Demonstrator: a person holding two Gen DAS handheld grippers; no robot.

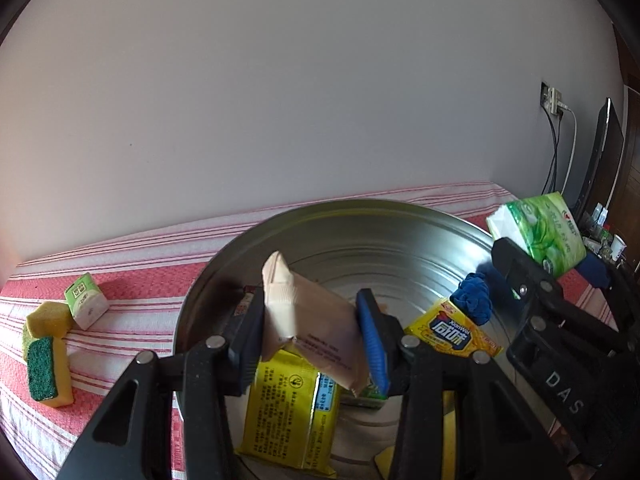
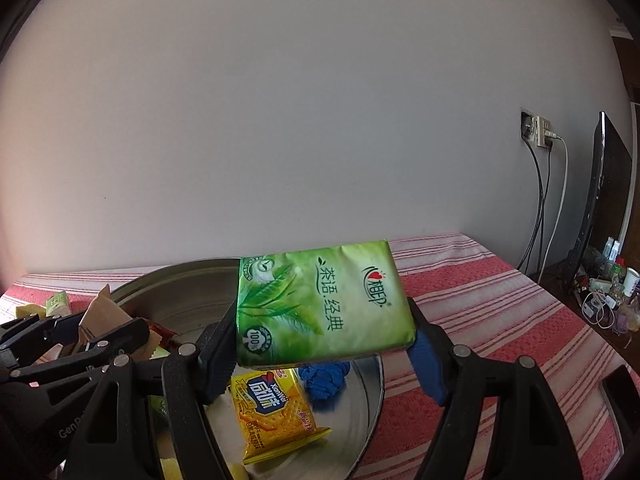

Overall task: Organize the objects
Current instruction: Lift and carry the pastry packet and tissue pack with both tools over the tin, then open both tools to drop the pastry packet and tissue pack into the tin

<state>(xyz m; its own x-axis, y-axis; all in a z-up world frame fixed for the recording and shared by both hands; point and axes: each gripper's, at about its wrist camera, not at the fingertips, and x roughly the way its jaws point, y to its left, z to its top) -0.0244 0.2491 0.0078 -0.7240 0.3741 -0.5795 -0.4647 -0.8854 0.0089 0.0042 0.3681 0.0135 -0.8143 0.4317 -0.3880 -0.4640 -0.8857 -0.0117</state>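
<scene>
My left gripper [image 1: 312, 320] is shut on a beige packet [image 1: 316, 332], held tilted above a round metal basin [image 1: 320, 216]. In the basin lie a yellow packet [image 1: 288, 412], a yellow cracker packet [image 1: 452, 332] and a blue cloth [image 1: 476, 296]. My right gripper [image 2: 320, 344] is shut on a green tissue pack [image 2: 320, 304] over the basin's right side [image 2: 372, 400], above the cracker packet [image 2: 272, 412] and blue cloth [image 2: 324, 376]. The left wrist view shows the tissue pack [image 1: 540, 232] at the right. The left gripper [image 2: 92, 328] with the beige packet [image 2: 104, 316] appears at the left in the right wrist view.
A small green carton [image 1: 86, 300] and two yellow-green sponges [image 1: 48, 360] lie left of the basin on the red-and-white striped cloth [image 2: 500, 320]. A plain wall stands behind. A wall socket [image 2: 538, 130] with cables, a dark screen [image 2: 604, 208] and a cluttered surface [image 2: 608, 292] are at the right.
</scene>
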